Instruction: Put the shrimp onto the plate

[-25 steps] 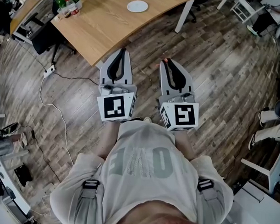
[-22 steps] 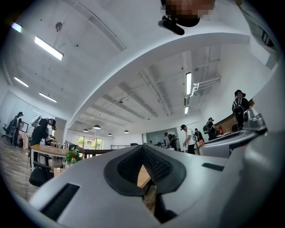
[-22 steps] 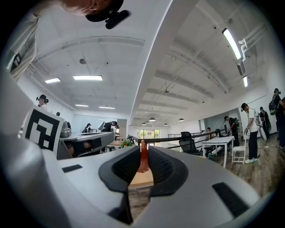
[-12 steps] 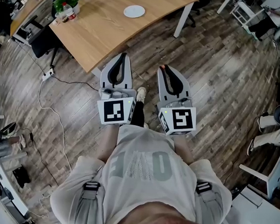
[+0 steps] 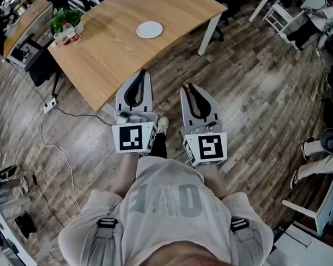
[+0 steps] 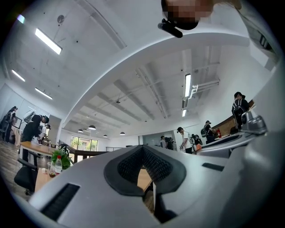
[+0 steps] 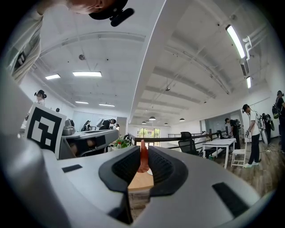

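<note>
A small white plate point(image 5: 149, 30) lies on the wooden table point(image 5: 109, 51) ahead of me. My right gripper point(image 5: 186, 88) is shut on an orange shrimp point(image 7: 143, 156), whose tip point(image 5: 185, 84) pokes out at the jaw ends over the floor, short of the table's near edge. In the right gripper view the shrimp stands upright between the pads, with the plate point(image 7: 148, 172) just behind it. My left gripper point(image 5: 141, 74) is shut with nothing in it, its tip over the table's near edge. Both are held side by side in front of my chest.
A potted plant point(image 5: 62, 18) and a bottle point(image 5: 70, 35) stand at the table's far left. A white table leg point(image 5: 208, 32) is at the right. A cable point(image 5: 57, 131) trails across the wooden floor at left. Chairs and other people stand further off.
The table and plate have come nearer in the head view as I walk toward them. Both grippers stay side by side, the shrimp still held in the right one.
</note>
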A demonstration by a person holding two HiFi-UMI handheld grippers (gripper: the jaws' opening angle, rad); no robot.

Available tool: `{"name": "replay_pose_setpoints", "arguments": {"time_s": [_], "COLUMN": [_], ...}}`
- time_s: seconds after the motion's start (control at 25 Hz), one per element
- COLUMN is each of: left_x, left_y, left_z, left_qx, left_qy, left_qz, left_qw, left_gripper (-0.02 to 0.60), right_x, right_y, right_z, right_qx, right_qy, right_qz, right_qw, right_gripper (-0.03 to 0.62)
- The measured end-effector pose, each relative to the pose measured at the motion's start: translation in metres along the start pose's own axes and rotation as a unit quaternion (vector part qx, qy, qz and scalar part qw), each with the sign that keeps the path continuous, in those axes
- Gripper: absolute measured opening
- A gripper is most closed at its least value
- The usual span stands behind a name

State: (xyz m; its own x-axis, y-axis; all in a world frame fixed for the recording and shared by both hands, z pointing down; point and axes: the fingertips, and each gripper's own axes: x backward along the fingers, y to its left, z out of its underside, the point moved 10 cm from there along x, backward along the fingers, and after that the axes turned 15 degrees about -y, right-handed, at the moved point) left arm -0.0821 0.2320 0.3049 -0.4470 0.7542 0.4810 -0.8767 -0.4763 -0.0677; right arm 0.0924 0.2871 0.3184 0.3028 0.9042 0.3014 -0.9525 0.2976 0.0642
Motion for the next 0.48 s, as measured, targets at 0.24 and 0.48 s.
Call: {"name": "replay_pose_setpoints", "arguments": {"time_s": [0.24,0.48], "left_x": [-0.047,-0.091], "left_y": [0.022,0.049], "left_z": [0.023,0.037], "left_qx": [0.000,-0.002], "left_qy": [0.003,-0.002], "left_qz": [0.000,0.001], "left_qw": [1.0000,1.0000], "left_gripper": [0.011,0.009], "right_x": [-0.050,-0.104], "right_y": [-0.021,-0.037], "right_z": [0.013,0.020], "right_qx": [-0.003,0.002], "right_qy": [0.004,0.002], "right_qz": [0.005,0.002], "right_qw": [1.000,1.000], "right_gripper": [0.063,0.063]}}
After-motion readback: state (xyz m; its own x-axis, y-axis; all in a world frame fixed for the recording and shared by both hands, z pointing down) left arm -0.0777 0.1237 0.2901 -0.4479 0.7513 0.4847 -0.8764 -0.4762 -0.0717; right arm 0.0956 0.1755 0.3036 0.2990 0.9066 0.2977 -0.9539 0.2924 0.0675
